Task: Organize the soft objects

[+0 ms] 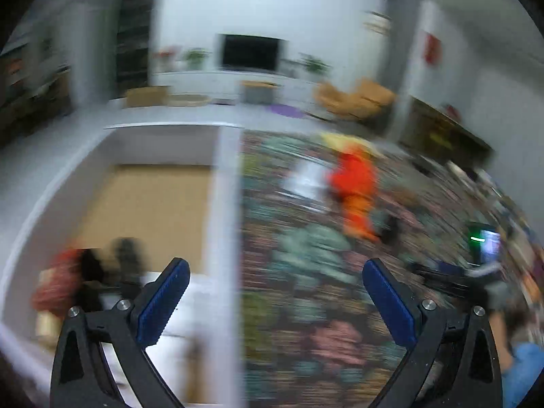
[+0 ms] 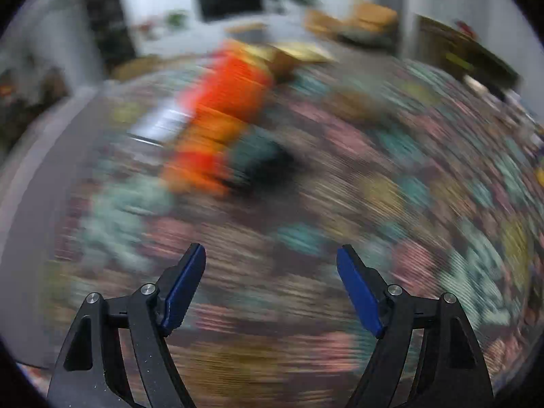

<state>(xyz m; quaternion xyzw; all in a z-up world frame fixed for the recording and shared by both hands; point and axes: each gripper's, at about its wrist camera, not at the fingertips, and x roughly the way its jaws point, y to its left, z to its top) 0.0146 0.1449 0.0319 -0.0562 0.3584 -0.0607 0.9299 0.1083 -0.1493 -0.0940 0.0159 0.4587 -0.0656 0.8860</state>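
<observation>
Both the left gripper (image 1: pixel 275 273) and the right gripper (image 2: pixel 271 260) are spread, holding nothing. The orange soft toy (image 2: pixel 217 115) lies ahead-left of the right one. Blur suggests haste; a grab may miss.

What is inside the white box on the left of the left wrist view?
The white open-topped box shows a bare tan floor and, at its near corner, a blurred heap of red and black soft items. Motion blur hides what they are; the left gripper covers the nearest part.
</observation>
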